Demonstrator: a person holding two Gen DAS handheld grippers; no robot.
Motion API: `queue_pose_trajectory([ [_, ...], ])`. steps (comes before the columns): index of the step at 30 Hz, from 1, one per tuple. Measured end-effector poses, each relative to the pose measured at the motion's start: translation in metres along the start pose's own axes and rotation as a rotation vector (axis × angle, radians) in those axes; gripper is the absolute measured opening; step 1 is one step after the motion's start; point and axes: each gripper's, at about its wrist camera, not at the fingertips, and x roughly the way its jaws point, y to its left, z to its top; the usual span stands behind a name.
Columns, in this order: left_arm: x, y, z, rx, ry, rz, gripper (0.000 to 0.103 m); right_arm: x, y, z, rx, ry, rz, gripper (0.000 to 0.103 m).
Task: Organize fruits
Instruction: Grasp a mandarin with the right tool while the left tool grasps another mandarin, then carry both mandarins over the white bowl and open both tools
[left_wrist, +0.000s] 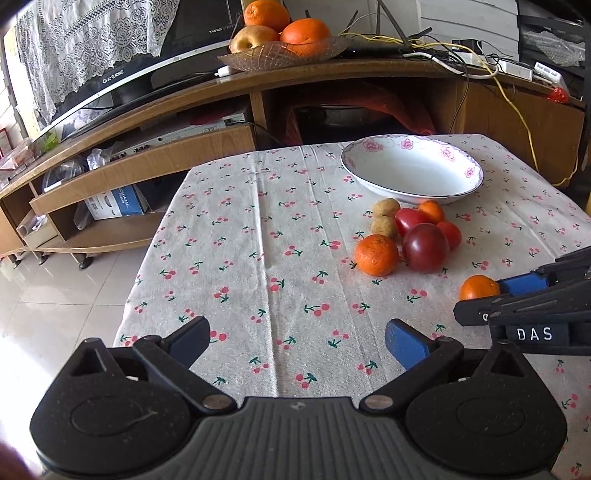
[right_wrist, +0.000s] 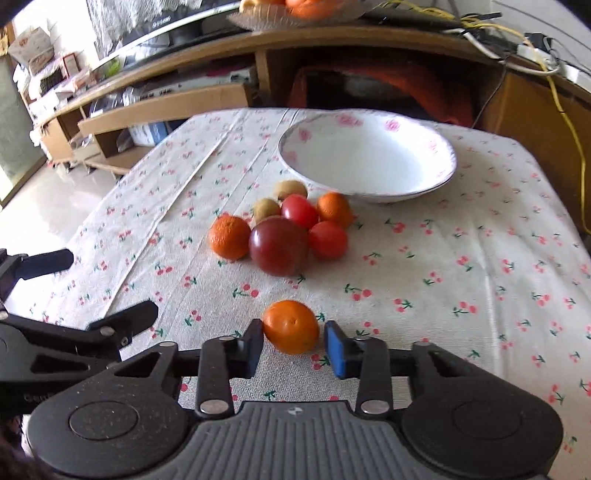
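Observation:
A lone mandarin (right_wrist: 291, 326) lies on the cherry-print tablecloth between the fingers of my right gripper (right_wrist: 294, 345). The left pad touches it; a small gap shows at the right pad, so the jaws are open around it. It also shows in the left wrist view (left_wrist: 478, 287). A cluster of fruits lies beyond it: a dark red plum (right_wrist: 279, 246), an orange (right_wrist: 229, 237), red tomatoes (right_wrist: 300, 210), two kiwis (right_wrist: 290, 189). An empty white floral bowl (right_wrist: 369, 155) stands behind the cluster. My left gripper (left_wrist: 297, 339) is open and empty over bare cloth.
A wooden TV stand (left_wrist: 332, 74) runs behind the table, with a glass dish of oranges (left_wrist: 284, 51), a television and cables on it. The tiled floor (left_wrist: 55, 288) lies past the table's left edge. My left gripper shows at the left of the right wrist view (right_wrist: 110, 291).

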Motion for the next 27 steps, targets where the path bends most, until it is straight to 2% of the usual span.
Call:
queue_pose_trajectory([
  [1,0.002,0.001,0.001,-0.007,0.003,-0.018,0.103,0.000,0.001,0.000,-0.010,-0.006,0.000,0.027],
  [2,0.004,0.002,0.002,-0.015,0.004,-0.041,0.097,-0.001,0.001,0.001,-0.013,-0.002,0.003,0.026],
  [4,0.007,0.001,0.006,-0.020,0.006,-0.090,0.081,-0.002,-0.003,0.003,0.003,0.011,0.001,0.025],
  [5,0.010,0.000,0.009,-0.010,0.012,-0.117,0.069,-0.004,-0.006,0.004,0.012,0.015,0.002,0.025],
  [6,0.013,-0.002,0.012,-0.004,0.020,-0.134,0.066,-0.007,-0.008,0.004,0.017,0.014,0.002,0.025],
  [9,0.021,-0.010,0.021,0.035,0.017,-0.152,0.065,-0.013,-0.014,0.007,0.028,0.017,0.000,0.025],
  [16,0.048,-0.028,0.035,0.211,-0.004,-0.199,0.065,-0.019,-0.025,0.013,0.050,0.054,0.019,0.026],
  [19,0.060,-0.025,0.040,0.202,0.001,-0.217,0.065,-0.018,-0.027,0.015,0.071,0.059,0.050,0.026],
  [22,0.066,-0.023,0.043,0.169,0.003,-0.241,0.060,-0.018,-0.029,0.017,0.078,0.059,0.059,0.026],
  [25,0.066,-0.021,0.044,0.138,0.018,-0.283,0.046,-0.017,-0.032,0.020,0.085,0.057,0.057,0.026],
  [27,0.064,-0.023,0.045,0.141,0.028,-0.270,0.043,-0.017,-0.035,0.022,0.094,0.056,0.056,0.026],
])
